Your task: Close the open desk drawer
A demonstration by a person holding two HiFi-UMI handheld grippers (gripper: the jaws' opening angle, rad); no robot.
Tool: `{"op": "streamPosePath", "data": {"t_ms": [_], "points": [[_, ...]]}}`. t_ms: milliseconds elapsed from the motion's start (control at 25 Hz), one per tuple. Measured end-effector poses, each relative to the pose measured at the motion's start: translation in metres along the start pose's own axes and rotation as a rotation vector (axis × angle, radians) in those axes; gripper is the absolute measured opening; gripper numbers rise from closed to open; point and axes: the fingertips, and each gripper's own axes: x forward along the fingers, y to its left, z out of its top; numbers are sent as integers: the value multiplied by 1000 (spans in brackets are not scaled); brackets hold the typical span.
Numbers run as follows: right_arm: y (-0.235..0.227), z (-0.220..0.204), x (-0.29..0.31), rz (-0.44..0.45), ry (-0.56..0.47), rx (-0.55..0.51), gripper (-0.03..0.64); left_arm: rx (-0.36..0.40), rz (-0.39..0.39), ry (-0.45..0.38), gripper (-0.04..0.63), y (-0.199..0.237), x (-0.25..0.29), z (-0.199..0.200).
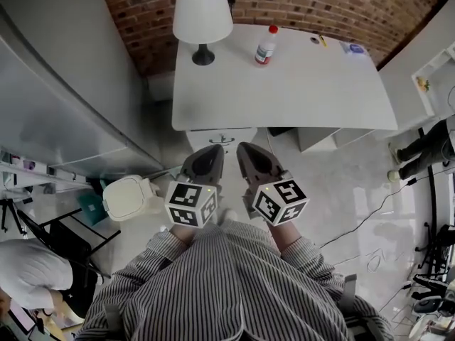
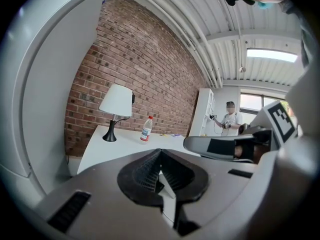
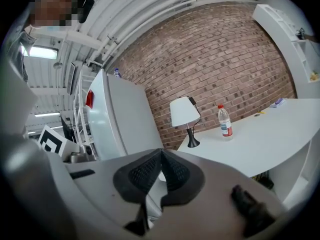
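Observation:
A white desk (image 1: 284, 84) stands against a brick wall. Below its front edge a white drawer (image 1: 222, 138) juts out a little toward me. Both grippers are held close to my body, short of the drawer and touching nothing. My left gripper (image 1: 207, 152) is shut and empty, its tip just before the drawer's left half. My right gripper (image 1: 247, 150) is shut too, beside it on the right. The left gripper view has its black pads (image 2: 150, 169) pressed together, with the desk (image 2: 125, 144) beyond. In the right gripper view the pads (image 3: 172, 171) also meet.
A white lamp (image 1: 202, 13) and a plastic bottle (image 1: 266, 46) stand at the back of the desk. A tall grey cabinet (image 1: 64, 98) stands at the left, a white bin (image 1: 129, 197) on the floor beside me. Cables (image 1: 370, 212) trail at right. A person (image 2: 229, 120) stands far off.

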Motion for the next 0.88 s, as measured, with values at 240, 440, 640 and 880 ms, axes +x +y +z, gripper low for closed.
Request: {"op": "streamPosePath", "data": {"t_ms": [240, 440, 640, 880], "points": [[-1, 8, -4, -9, -12, -30, 15, 16, -31, -9, 12, -5, 0, 11], [-4, 10, -9, -17, -16, -38, 15, 27, -45, -12, 12, -8, 2, 14], [-9, 10, -9, -27, -13, -41, 15, 34, -58, -11, 12, -12, 5, 16], [-6, 9, -11, -24, -12, -79, 15, 29, -69, -6, 11, -16, 5, 14]]}}
